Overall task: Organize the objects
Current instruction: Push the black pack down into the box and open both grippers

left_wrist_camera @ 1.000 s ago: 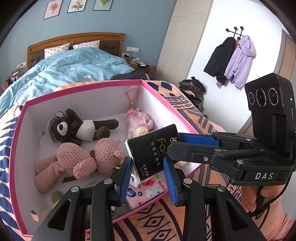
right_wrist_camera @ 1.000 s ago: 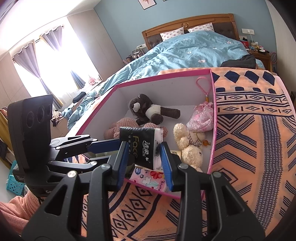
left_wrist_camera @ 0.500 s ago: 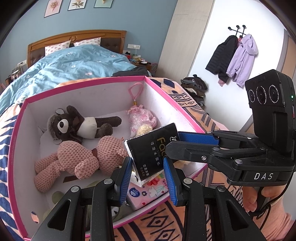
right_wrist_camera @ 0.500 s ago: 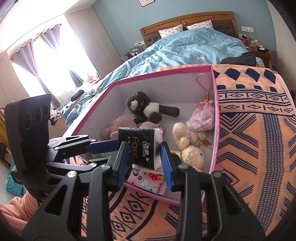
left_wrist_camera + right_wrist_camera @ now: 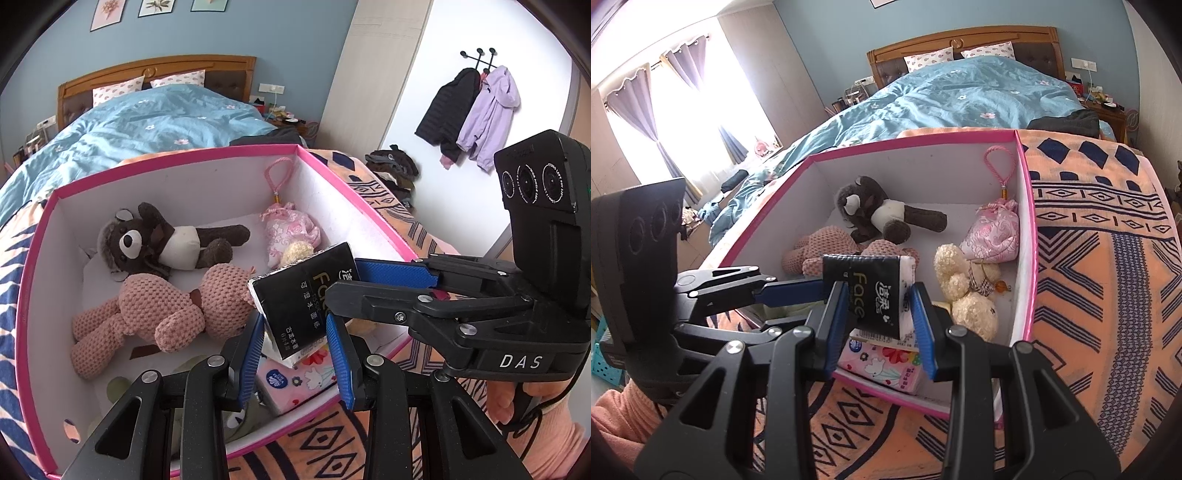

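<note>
Plush toys (image 5: 162, 314) crowding box (image 5: 177, 162) floor

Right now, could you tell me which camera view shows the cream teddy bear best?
The right wrist view: the cream teddy bear lies nearly whole beside the pink pouch. The left wrist view shows only a cream patch, hidden behind the black tissue pack.

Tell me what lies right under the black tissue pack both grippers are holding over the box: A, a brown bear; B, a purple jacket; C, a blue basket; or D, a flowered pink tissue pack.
D: in both wrist views the black tissue pack sits directly above a flowered pink tissue pack at the near end of the pink box.
</note>
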{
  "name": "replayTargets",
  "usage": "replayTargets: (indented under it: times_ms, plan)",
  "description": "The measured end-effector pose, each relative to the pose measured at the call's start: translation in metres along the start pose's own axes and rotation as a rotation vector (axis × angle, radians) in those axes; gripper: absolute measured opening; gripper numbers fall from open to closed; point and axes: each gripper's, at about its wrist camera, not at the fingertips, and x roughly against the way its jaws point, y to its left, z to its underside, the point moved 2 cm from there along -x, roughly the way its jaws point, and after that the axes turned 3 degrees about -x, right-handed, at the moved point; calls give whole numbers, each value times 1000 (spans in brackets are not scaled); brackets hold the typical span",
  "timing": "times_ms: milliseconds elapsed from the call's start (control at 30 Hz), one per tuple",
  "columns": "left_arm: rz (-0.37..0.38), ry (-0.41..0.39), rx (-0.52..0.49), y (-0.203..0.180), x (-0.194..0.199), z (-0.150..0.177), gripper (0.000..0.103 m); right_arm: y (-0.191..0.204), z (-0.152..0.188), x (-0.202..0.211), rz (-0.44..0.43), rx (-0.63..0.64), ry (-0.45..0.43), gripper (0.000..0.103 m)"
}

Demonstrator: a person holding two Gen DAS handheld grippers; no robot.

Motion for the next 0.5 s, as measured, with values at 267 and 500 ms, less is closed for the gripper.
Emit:
replayTargets:
  times_ms: [267,500]
  plan:
    - [-14,17,-1,2,-3,1,34,1,-2,-8,17,0,19,38]
    - [-21,30,13,7,-6,3,34,1,-4,-18,34,-8,41,38]
